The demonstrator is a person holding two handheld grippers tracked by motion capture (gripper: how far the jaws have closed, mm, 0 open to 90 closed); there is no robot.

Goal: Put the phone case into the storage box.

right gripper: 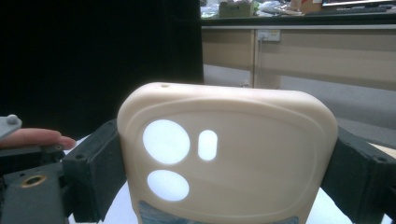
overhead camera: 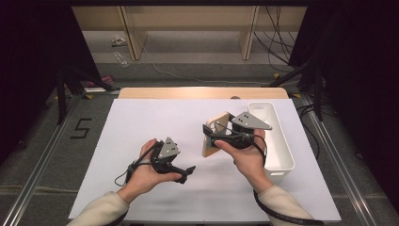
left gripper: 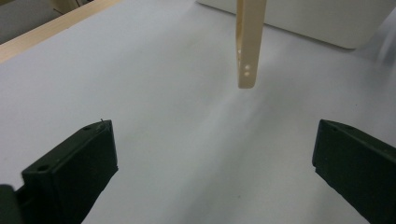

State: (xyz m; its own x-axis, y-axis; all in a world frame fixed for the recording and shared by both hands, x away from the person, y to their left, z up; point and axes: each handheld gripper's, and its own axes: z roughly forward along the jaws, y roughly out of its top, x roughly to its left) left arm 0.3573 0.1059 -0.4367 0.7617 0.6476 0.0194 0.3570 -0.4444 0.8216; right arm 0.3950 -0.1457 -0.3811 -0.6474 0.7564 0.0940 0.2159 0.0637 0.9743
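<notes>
Fingers (right gripper: 93, 172) of the right gripper (overhead camera: 221, 136) pinch the beige phone case (right gripper: 224, 158) between them; left gripper (left gripper: 215, 172) fingers spread.

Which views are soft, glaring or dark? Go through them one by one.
High view: evenly lit, dark at both sides, a faint shadow under the left tongs. Left gripper view: the phone case is fairly sharp, the white bin behind it blurs. Right gripper view: the phone case is close and soft, its cutouts glow white, black backdrop at left.
</notes>
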